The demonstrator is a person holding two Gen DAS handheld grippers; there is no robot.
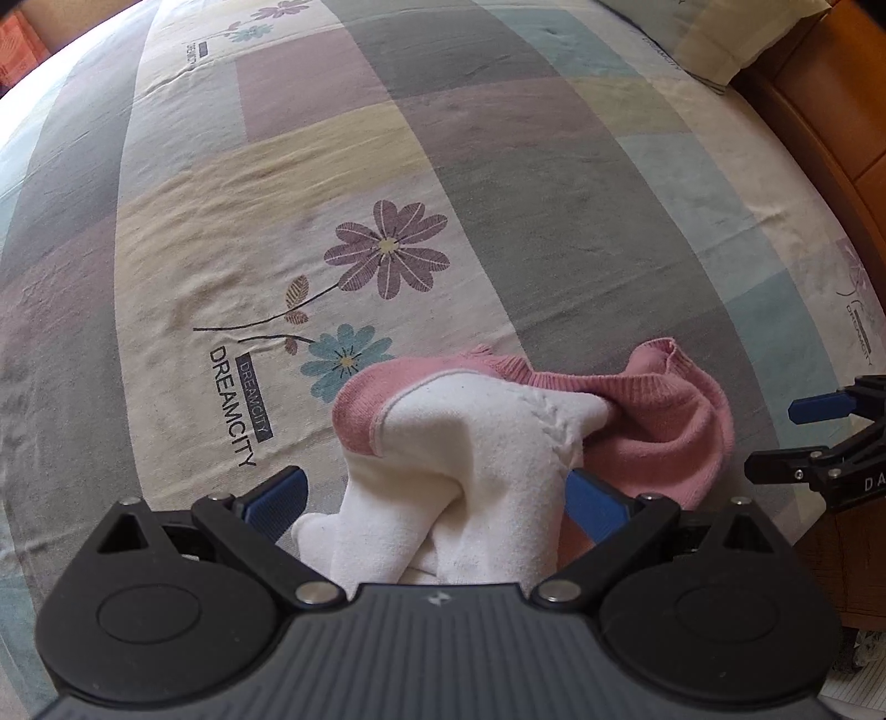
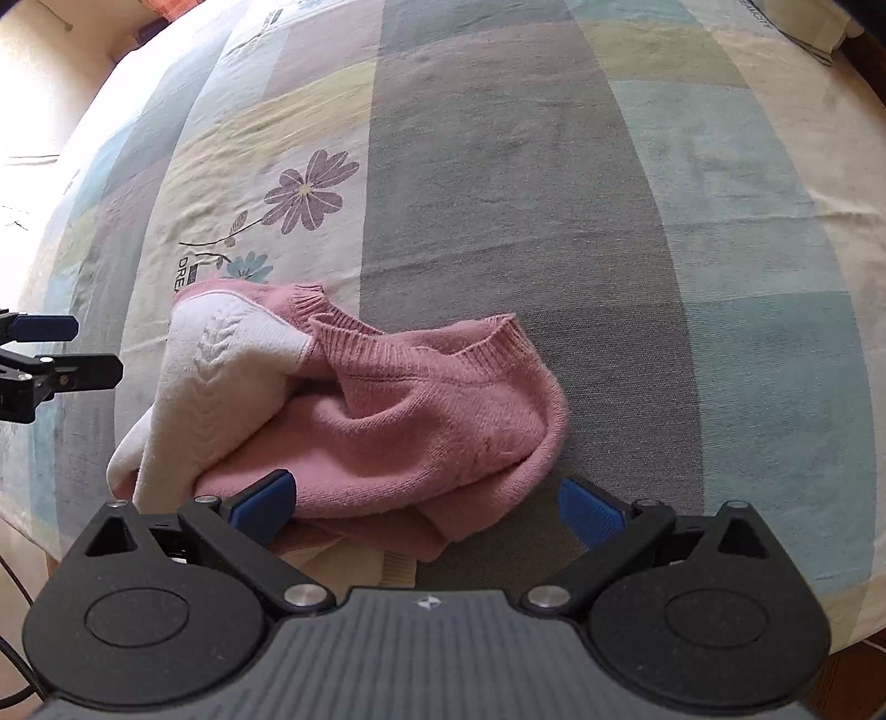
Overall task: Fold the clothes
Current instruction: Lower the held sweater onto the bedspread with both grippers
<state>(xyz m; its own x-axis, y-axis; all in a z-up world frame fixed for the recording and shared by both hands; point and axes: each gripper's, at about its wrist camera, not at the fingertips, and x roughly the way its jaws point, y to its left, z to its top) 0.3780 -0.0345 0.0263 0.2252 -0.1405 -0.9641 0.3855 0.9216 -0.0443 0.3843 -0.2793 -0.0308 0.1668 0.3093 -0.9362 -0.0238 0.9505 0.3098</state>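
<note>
A pink and white knit sweater [image 1: 476, 443] lies crumpled on the bed near its front edge; it also shows in the right wrist view [image 2: 387, 421]. My left gripper [image 1: 437, 498] is open, its blue pads either side of the white part, just above it. My right gripper [image 2: 426, 504] is open over the sweater's pink near edge. The right gripper shows at the right edge of the left wrist view [image 1: 775, 437], open. The left gripper shows at the left edge of the right wrist view [image 2: 97, 349], open.
The bed sheet [image 1: 498, 194] has pastel blocks, flower prints and "DREAMCITY" lettering. A pillow [image 1: 742, 33] lies at the far right by a wooden headboard [image 1: 830, 111]. The bed's near edge [image 2: 33, 531] drops to the floor at left.
</note>
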